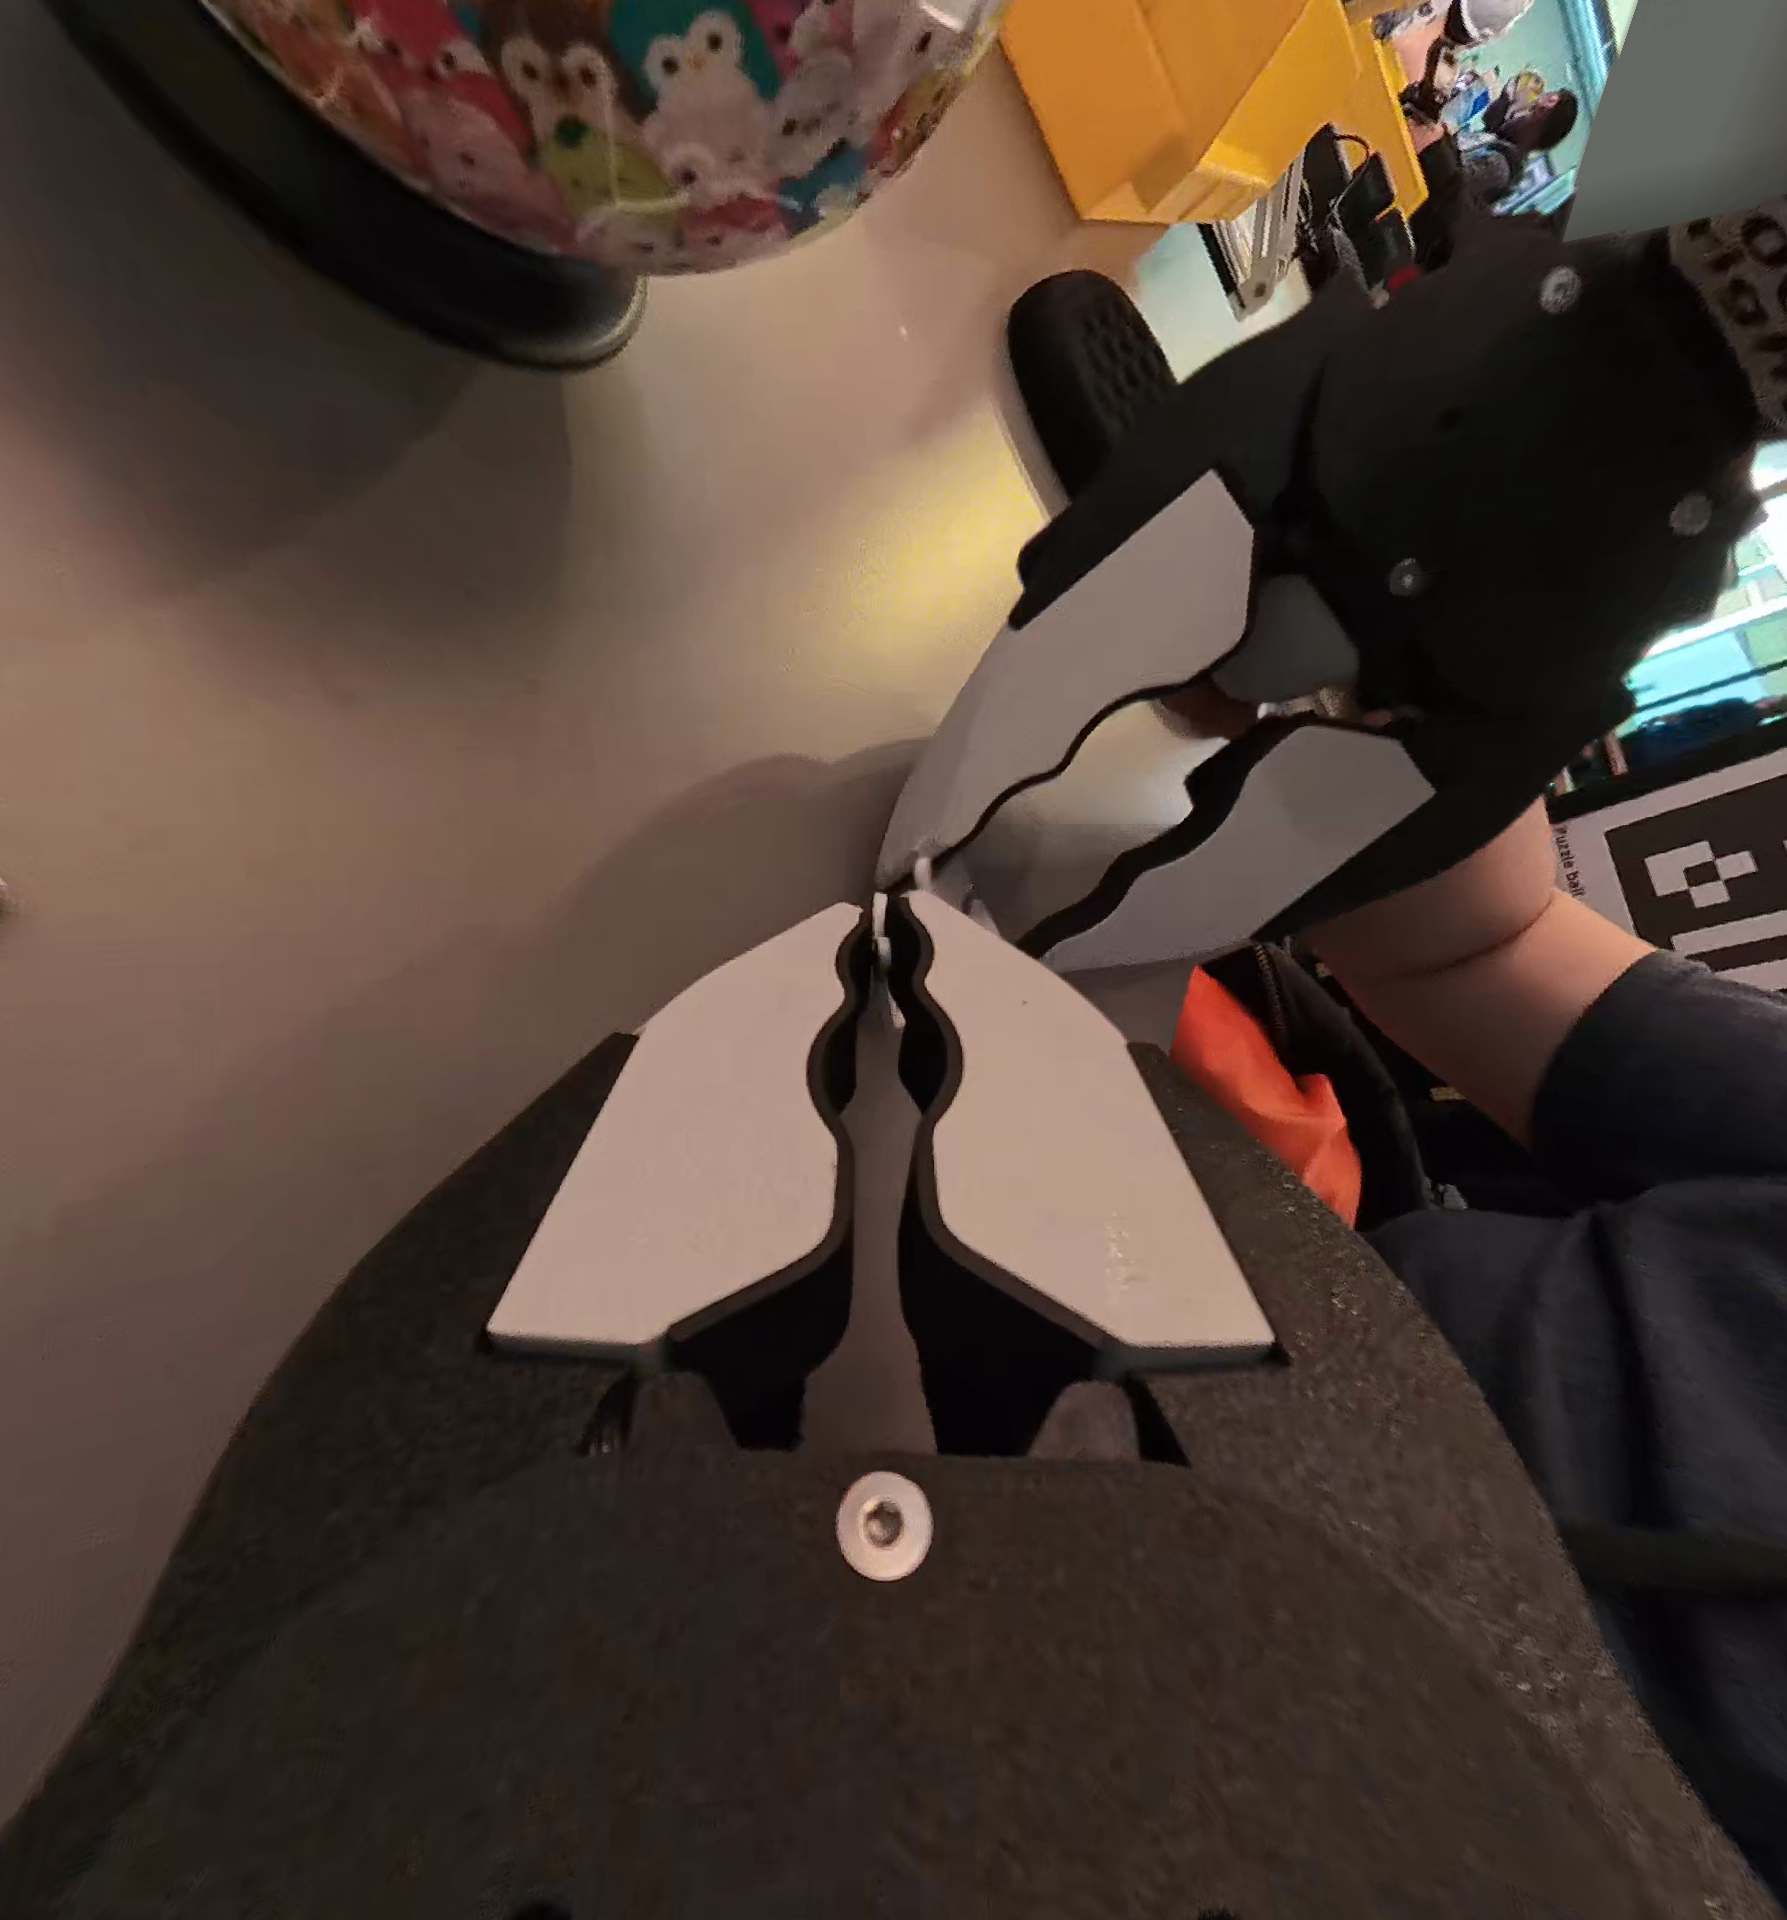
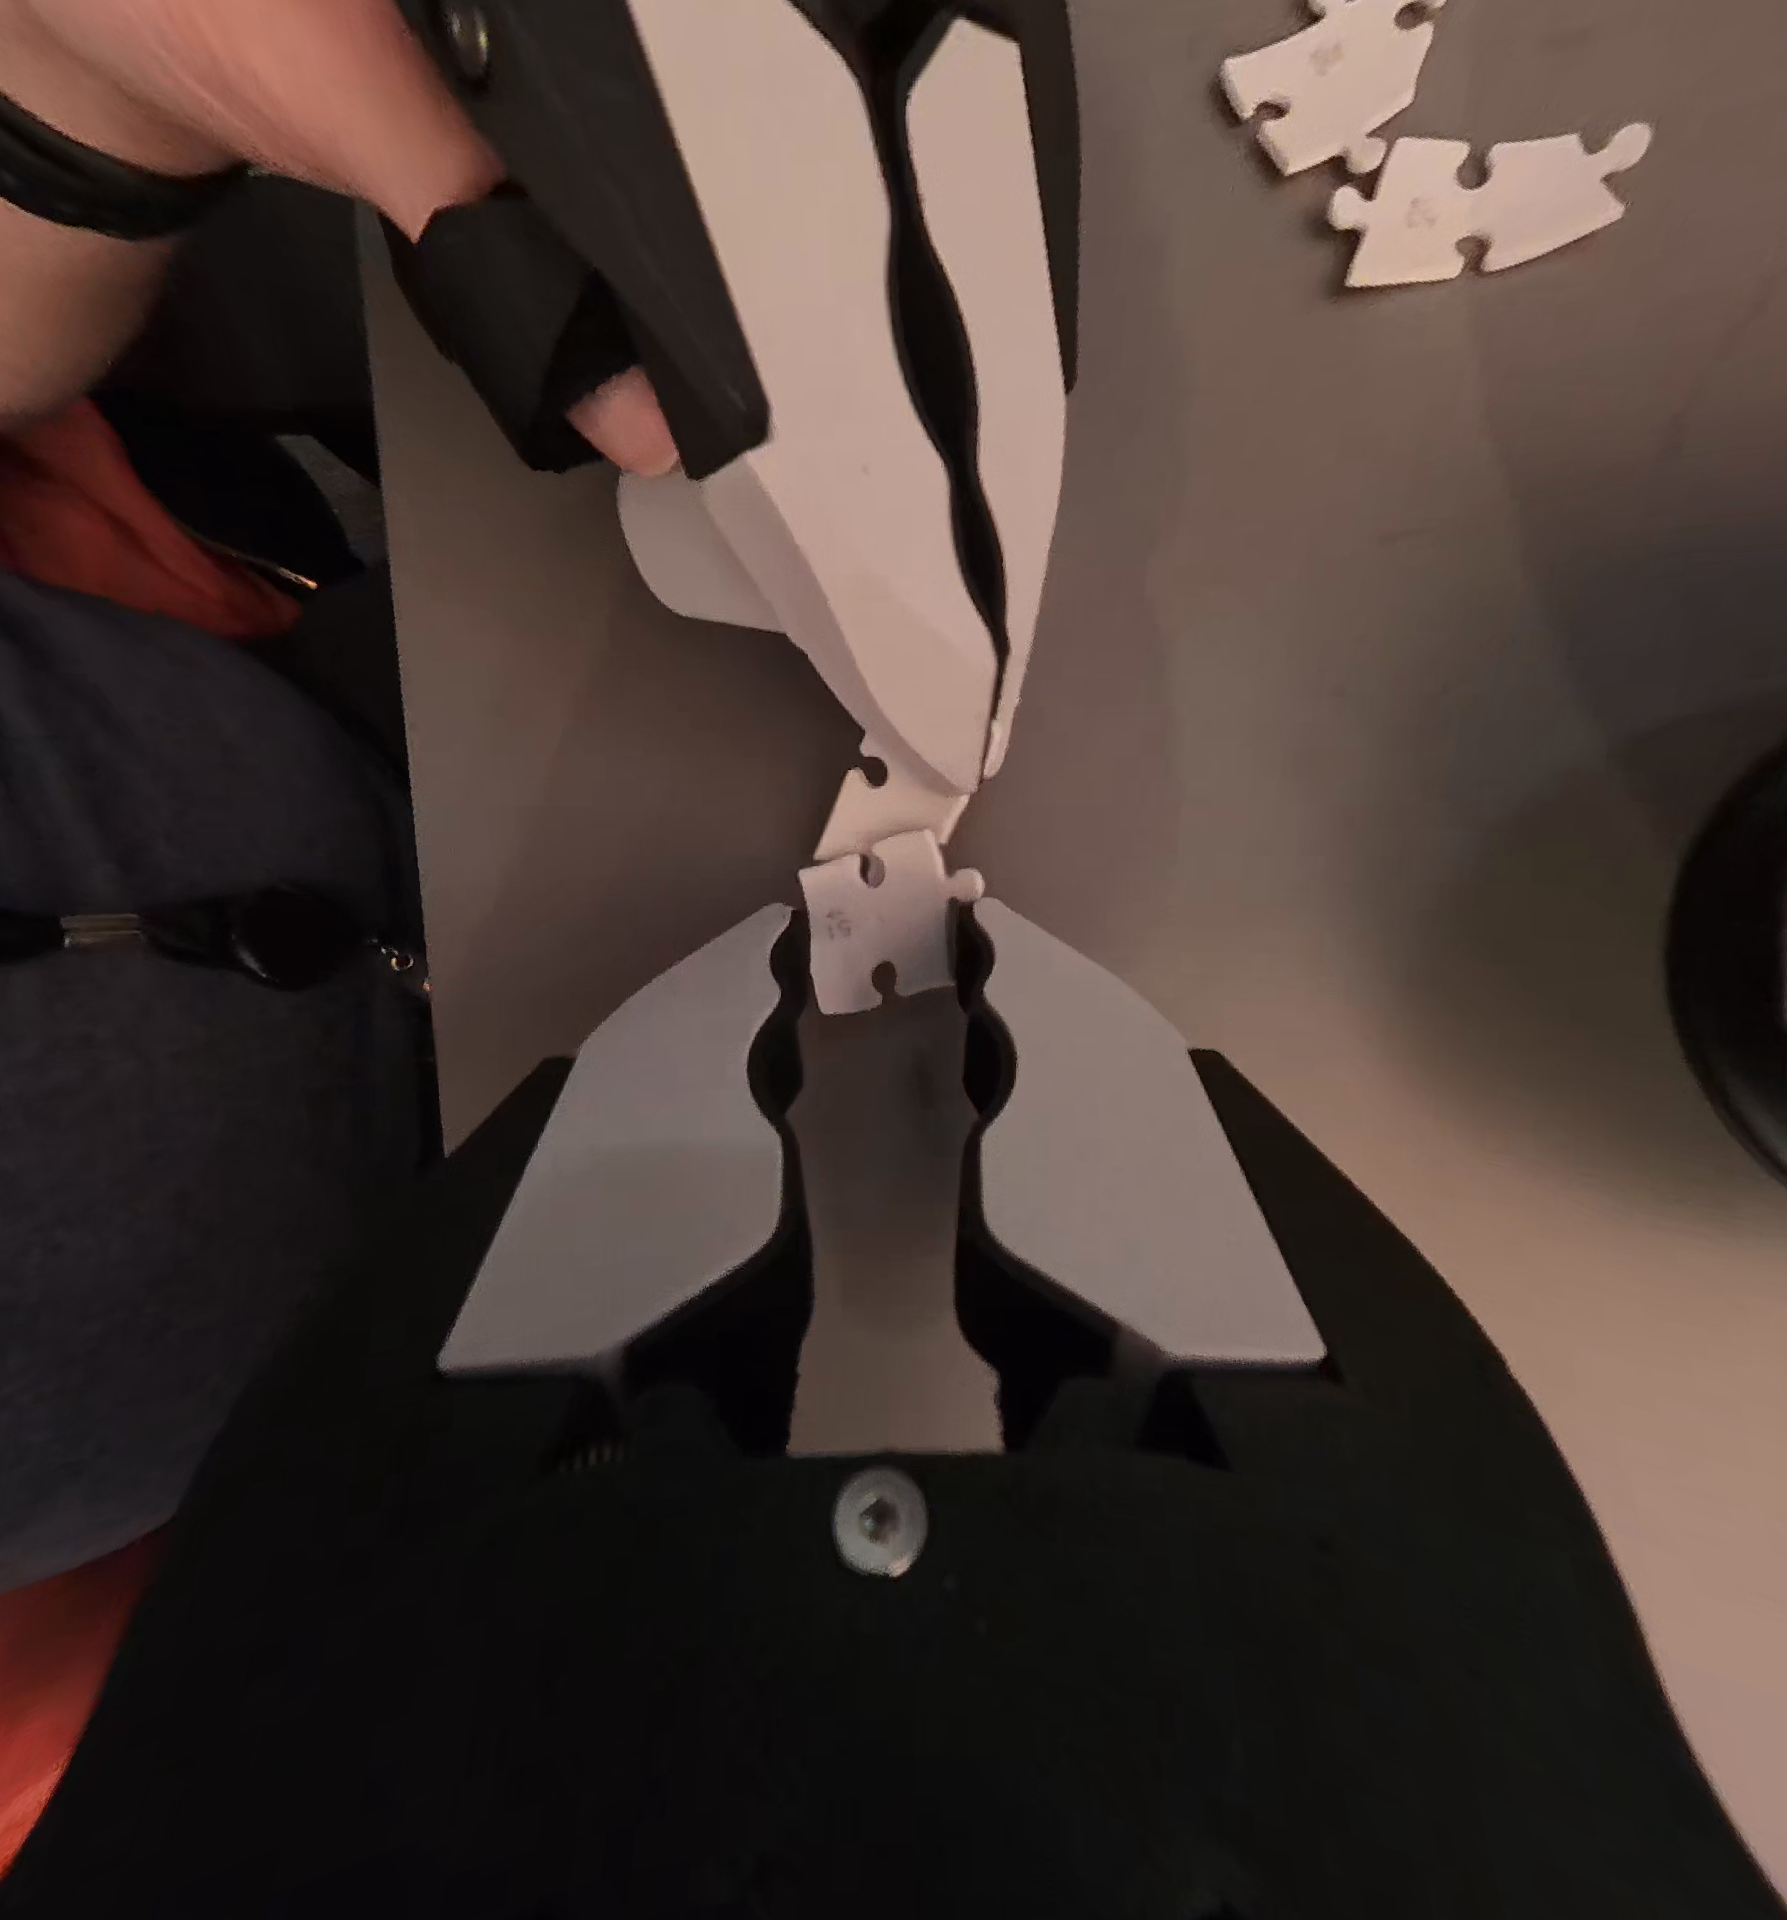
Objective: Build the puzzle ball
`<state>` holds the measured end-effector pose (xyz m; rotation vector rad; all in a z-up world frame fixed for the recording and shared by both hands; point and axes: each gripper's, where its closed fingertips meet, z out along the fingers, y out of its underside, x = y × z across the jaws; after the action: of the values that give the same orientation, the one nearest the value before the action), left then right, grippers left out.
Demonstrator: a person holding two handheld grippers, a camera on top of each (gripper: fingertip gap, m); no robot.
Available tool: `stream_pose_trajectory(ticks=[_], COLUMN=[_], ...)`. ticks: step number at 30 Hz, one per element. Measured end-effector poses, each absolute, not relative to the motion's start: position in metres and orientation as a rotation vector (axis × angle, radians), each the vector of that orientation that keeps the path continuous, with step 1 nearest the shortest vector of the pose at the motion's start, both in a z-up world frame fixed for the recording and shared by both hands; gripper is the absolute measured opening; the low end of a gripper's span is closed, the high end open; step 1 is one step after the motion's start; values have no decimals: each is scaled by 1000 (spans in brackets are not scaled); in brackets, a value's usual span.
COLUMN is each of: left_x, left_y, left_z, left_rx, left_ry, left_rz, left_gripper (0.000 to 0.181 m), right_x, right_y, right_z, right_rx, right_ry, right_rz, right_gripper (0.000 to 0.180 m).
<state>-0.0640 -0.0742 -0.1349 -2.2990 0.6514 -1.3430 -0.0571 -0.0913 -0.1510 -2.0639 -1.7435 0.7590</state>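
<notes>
Left gripper [image 2: 982, 764] is clamped on one white piece [image 2: 894, 805]; right gripper [image 2: 884, 940] pinches a second piece [image 2: 884, 925] at its edges, the two meeting tab to slot above the table [image 2: 1284, 727]. Both grips look thin, near the fingertips, so pressing the joint together could twist a piece out or pop it loose. Two spare pieces [image 2: 1419, 156] lie farther right, and the part-built ball [image 1: 608, 114] sits in its dark stand beyond.

Matt white card puzzle piece [image 2: 884, 951], rough grainy black plastic tool [image 1: 884, 940], smooth matt table [image 1: 245, 831]
</notes>
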Motion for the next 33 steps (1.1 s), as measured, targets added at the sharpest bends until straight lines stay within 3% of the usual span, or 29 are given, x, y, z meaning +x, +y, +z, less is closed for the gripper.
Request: stream_pose_trajectory(ticks=[8, 14, 17, 21, 33], left_x=[-64, -67, -70, -69, -65], left_y=[-72, -74, -76, -75, -75], left_z=[-144, -147, -146, -144, -143], left_rx=[-2429, -2463, -2470, -2466, -2447], left_ry=[708, 689, 699, 696, 719], left_rz=[-1168, -1119, -1073, -1053, -1051], left_gripper=[3, 3, 3, 3, 3], right_x=[-59, -28, -18, -29, -36], right_y=[-88, -90, -92, -104, -105], right_z=[-143, -148, -157, -150, -149], right_rx=[-2020, -1854, -1900, -1949, -1960], right_ry=[-1666, -1807, -1848, -1814, -1793], right_rz=[806, 668, 683, 894, 889], right_gripper=[40, 30, 14, 12, 10])
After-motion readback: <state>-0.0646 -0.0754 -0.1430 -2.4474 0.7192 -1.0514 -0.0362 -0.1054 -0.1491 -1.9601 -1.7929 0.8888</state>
